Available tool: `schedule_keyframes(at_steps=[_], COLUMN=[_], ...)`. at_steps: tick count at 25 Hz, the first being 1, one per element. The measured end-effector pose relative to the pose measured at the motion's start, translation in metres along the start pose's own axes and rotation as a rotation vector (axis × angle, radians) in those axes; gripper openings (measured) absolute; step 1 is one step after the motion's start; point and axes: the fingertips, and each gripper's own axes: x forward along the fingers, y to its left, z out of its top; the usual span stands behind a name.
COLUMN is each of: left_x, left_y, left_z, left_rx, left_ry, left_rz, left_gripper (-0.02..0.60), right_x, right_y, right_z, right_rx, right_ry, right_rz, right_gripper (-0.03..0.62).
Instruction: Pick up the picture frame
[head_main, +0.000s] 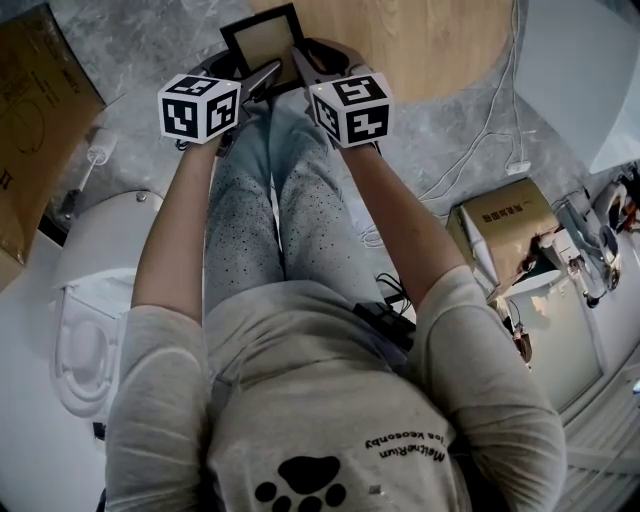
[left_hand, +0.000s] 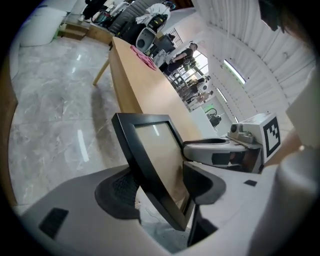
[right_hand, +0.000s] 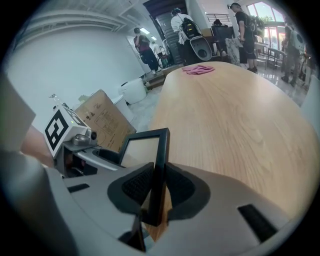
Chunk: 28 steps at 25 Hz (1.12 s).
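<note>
Clamping the picture frame (right_hand: 159, 150) by one black side rail, the right claw (right_hand: 157, 184) has both ribbed pads (right_hand: 135, 184) pressed flat against that rail, one on each face, with no gap on either side. The rail rises straight up out of the jaws, and the pane spreads away to the left of them (a pale wooden backing shows just below the pads). Beyond this claw's tips stretches a wooden table (right_hand: 240, 125), with a pink cloth (right_hand: 199, 69) lying far off on its top. To the claw's left stands a cardboard box (right_hand: 102, 120).

The left claw (left_hand: 159, 187) stands wide apart around the opposite side of the frame. The frame's dark edge passes slantwise between its jaws, close by the left pad (left_hand: 117, 192), while the right pad stands clear of it, so nothing is gripped here. Just to the right of this claw, the right claw's grey body meets the frame's far edge. To its left lies grey stone floor (left_hand: 45, 125).

In the head view the two claws point inward, tips near each other, and the frame sits just ahead of and between them, at the table's edge. Whether it rests on the table I cannot tell. Each claw carries a marker cube (head_main: 200, 105) behind its jaws.
</note>
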Motion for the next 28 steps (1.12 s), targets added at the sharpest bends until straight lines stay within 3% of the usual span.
schedule_keyframes(at_steps=[8,14,19,28], left_x=[-0.009,-0.013,-0.018,-0.021], left_y=[-0.014,-0.02,-0.02,-0.038], left_z=[0.006,0.017,0.015,0.023], left_rx=[-0.061,-0.151,-0.147,-0.202], left_ry=[-0.06,-0.119,-0.107,-0.107], left_rz=[-0.056,-0.105,-0.095,-0.093], left_gripper=[0.262,0.259,0.105,0.038], right_x=[-0.001,-0.001,-0.005,-0.014], right_y=[0.001,-0.002,0.001,-0.002], right_z=[-0.002,-0.003,-0.009,-0.009], right_rx=[0.018,0.063,0.109,0.149], right_ry=[-0.007,-0.011,-0.023,-0.034], right_rz=[0.054,0.088,0.12,0.112], right_gripper=[0.081,0.081,0.081,0.081])
